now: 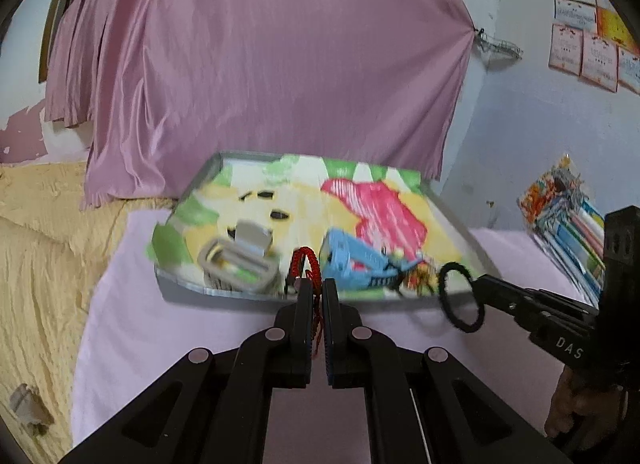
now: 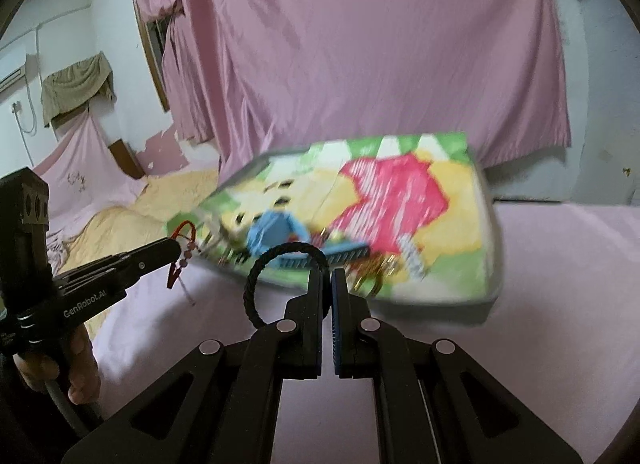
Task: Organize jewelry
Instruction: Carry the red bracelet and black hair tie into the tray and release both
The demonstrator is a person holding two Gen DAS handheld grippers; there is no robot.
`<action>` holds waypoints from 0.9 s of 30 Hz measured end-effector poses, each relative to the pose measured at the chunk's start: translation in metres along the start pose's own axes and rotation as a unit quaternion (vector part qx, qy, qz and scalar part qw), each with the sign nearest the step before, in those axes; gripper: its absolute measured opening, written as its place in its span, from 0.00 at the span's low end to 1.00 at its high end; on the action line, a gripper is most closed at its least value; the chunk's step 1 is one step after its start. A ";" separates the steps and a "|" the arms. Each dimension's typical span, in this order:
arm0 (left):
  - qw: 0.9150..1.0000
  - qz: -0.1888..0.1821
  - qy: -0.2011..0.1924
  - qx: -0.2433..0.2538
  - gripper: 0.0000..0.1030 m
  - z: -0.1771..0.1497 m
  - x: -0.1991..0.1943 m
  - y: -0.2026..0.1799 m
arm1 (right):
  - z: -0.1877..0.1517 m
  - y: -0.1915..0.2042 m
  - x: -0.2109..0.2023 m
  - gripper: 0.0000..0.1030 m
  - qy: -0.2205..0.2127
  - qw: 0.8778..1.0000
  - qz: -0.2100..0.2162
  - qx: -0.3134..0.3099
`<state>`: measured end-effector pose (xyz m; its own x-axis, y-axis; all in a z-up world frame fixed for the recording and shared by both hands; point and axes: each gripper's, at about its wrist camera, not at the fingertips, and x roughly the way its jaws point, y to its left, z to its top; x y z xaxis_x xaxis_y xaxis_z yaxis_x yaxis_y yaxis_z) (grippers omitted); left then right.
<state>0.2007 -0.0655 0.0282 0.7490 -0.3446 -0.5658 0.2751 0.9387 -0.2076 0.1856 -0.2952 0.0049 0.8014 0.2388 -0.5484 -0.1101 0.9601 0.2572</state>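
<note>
Over the pink sheet (image 1: 140, 324), just in front of the tray (image 1: 224, 292), both tools are up in the air, and each one holds a ring of cord.

On the left side, the left gripper (image 1: 317, 288) is squeezed tight on a red bracelet (image 1: 306, 260). The loop stands up past the tips at 12 o'clock, and a thin red tail hangs down between the jaws. The gray box (image 1: 236, 262) sits on the tray at about 10 o'clock from those tips. It looks open, but the view is blurry. The blue box (image 1: 352, 260) is at about 1 o'clock, near the tips.

On the right side, the right gripper (image 2: 327, 284) is squeezed tight on a black hair tie (image 2: 280, 264). The ring stands on its edge and curls out to 9 o'clock from the tips. The blue box lies just past it at 12 o'clock, across the way the jaws point.

I think the next move is to drop each ring in a box. The left gripper is nearer the gray box. The right gripper is nearer the blue box. Other small gold things (image 2: 376, 268) lie in a heap on the tray, too blurry to name.
</note>
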 end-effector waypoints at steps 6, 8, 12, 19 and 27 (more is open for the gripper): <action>1.000 -0.002 -0.022 0.000 0.04 0.019 0.010 -0.005 | 0.017 -0.012 0.002 0.04 -0.022 1.000 -0.012 0.012; 1.000 -0.001 -0.029 -0.002 0.04 0.024 0.014 -0.006 | 0.023 -0.015 0.007 0.04 -0.025 0.999 -0.015 0.016; 1.000 0.012 -0.022 -0.008 0.04 0.034 0.027 -0.005 | 0.026 -0.019 0.023 0.04 -0.016 0.999 -0.026 0.018; 1.000 0.022 0.004 -0.007 0.04 0.036 0.053 -0.003 | 0.025 -0.028 0.045 0.04 0.006 0.999 -0.036 0.028; 0.999 0.033 0.037 -0.005 0.04 0.029 0.076 -0.004 | 0.018 -0.037 0.062 0.04 0.030 0.998 -0.032 0.040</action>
<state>0.2738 -0.0948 0.0094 0.7182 -0.2816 -0.6363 0.2200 0.9594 -0.1762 0.2495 -0.3182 -0.0241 0.7689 0.1879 -0.6112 -0.0109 0.9596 0.2812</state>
